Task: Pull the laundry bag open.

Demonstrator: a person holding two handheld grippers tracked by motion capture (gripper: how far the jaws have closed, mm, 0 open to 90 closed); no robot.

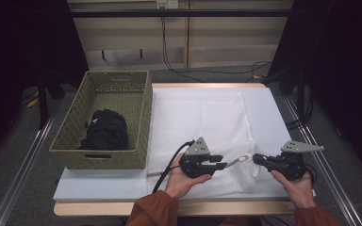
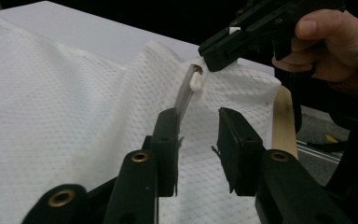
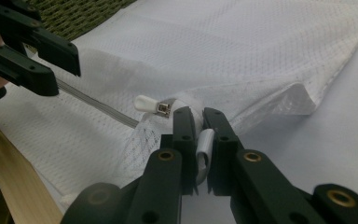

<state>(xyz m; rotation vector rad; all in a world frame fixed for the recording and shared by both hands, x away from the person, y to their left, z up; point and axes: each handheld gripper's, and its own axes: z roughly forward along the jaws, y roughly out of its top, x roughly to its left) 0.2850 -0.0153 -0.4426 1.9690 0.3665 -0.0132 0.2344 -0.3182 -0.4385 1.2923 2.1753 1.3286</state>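
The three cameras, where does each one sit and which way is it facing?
High view: above the person's side, facing forward and down on the table, wicker basket and mesh laundry bag; forearms and both hands show.
Left gripper view: rides the left tool, facing the zipper pull.
Right gripper view: rides the right tool, clamped on bag fabric.
Both gripper views share the zipper pull and the opposite tool.

Matt white mesh-cloth bag; woven wicker basket
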